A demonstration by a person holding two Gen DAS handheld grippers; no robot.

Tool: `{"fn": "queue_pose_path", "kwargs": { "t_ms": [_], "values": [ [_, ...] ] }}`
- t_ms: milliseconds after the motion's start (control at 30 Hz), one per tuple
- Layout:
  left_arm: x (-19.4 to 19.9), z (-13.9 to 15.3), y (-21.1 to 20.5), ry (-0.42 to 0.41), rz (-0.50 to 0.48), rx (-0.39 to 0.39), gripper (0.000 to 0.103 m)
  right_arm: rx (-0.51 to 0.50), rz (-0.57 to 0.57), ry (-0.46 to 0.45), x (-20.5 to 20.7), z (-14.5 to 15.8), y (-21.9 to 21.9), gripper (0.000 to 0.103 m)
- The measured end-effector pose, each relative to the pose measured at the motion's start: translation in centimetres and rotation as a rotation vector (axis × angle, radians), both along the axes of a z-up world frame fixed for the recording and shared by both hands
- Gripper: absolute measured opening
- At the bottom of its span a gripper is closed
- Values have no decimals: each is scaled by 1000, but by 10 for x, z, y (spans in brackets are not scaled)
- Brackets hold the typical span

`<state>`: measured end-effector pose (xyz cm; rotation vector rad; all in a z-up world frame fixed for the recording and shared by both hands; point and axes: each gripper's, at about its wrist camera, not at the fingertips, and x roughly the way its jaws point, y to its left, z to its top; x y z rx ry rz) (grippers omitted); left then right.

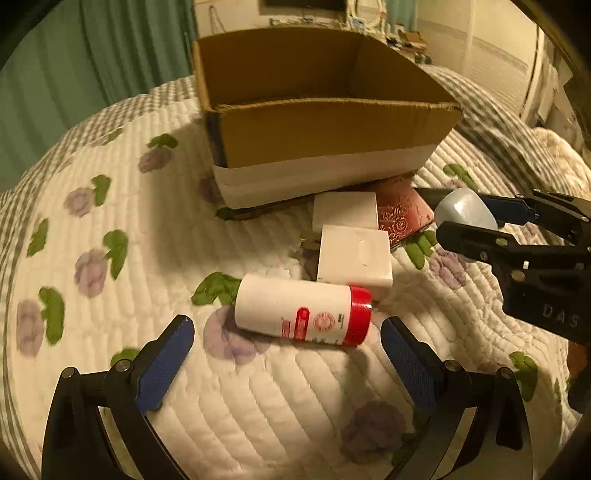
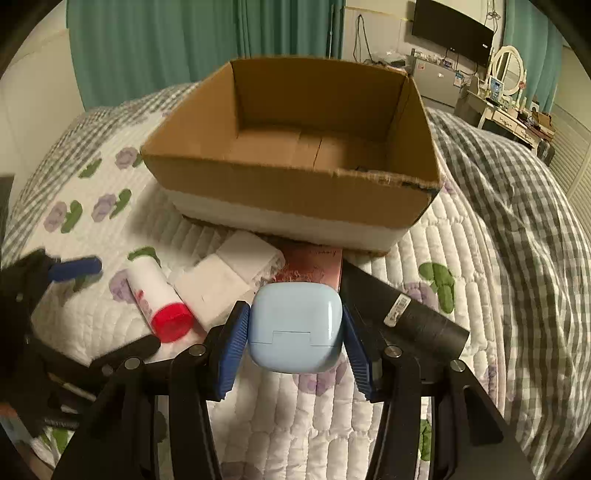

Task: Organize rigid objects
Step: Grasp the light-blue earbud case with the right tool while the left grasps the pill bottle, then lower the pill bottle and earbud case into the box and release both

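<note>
An open cardboard box [image 1: 332,129] stands on the quilted bed; it shows in the right wrist view [image 2: 295,184] with a bare floor. My left gripper [image 1: 288,332] is open, its fingers on either side of a white bottle with a red cap [image 1: 303,308] lying on its side, also in the right wrist view [image 2: 159,299]. My right gripper [image 2: 293,325] is shut on a light blue earbud case [image 2: 293,328], seen from the left wrist view [image 1: 463,212]. Two white chargers [image 1: 354,254], a pink patterned box [image 1: 402,214] and a black tube [image 2: 402,310] lie before the box.
The bed has a white floral quilt [image 1: 147,258] and a grey checked blanket [image 2: 517,221] on the right. Green curtains hang behind. A dresser with a mirror [image 2: 508,74] and a wall television [image 2: 452,26] stand at the far right.
</note>
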<state>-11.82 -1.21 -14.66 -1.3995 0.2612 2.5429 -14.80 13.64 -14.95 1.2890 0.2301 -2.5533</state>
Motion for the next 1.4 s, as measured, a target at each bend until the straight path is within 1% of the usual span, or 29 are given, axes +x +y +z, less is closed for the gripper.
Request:
{"fn": "queue_pose_path", "kwargs": {
  "t_ms": [133, 267, 333, 400, 467, 567, 633, 733, 833, 967, 1033, 1133, 1233, 1267, 1400],
  "values": [
    [-14, -12, 6, -19, -35, -52, 103, -8, -13, -24, -12, -8, -3, 50],
    [-25, -21, 7, -51, -41, -46, 103, -15, -21, -25, -15, -9, -3, 50],
    [-25, -22, 8, -54, -45, -47, 102, -12, -17, -19, -16, -9, -5, 50],
    [-22, -21, 8, -48, -58, -38, 96, -8, -11, -14, -16, -8, -6, 50],
    [-18, -18, 9, -51, -79, -15, 77, -8, -8, -11, -16, -7, -7, 50],
    [-13, -12, 8, -41, -54, -36, 77, -11, -8, -8, -16, -5, -8, 50],
    [-10, -6, 5, -35, -36, -31, 77, -12, -8, -3, -14, -3, -8, 50],
    [0, 12, 4, -1, -5, -29, 77, -17, -9, 11, -10, 6, -6, 50],
    [13, 39, 3, 47, 24, -27, 77, -29, -13, 34, -5, 22, -2, 50],
    [23, 82, 4, 104, 75, -60, 77, -58, -8, 75, -3, 52, 0, 50],
    [26, 103, 0, 137, 89, -60, 77, -45, 6, 103, -2, 67, -1, 50],
    [30, 136, -2, 202, 129, -66, 77, -21, 35, 172, -1, 100, -3, 50],
    [24, 162, 0, 255, 179, -58, 77, -29, 57, 237, -3, 138, -3, 50],
    [21, 166, 3, 267, 189, -54, 77, -38, 66, 261, -6, 153, -2, 50],
    [-2, 183, 9, 309, 230, -19, 77, -39, 89, 329, -18, 189, 0, 50]
  ]
}}
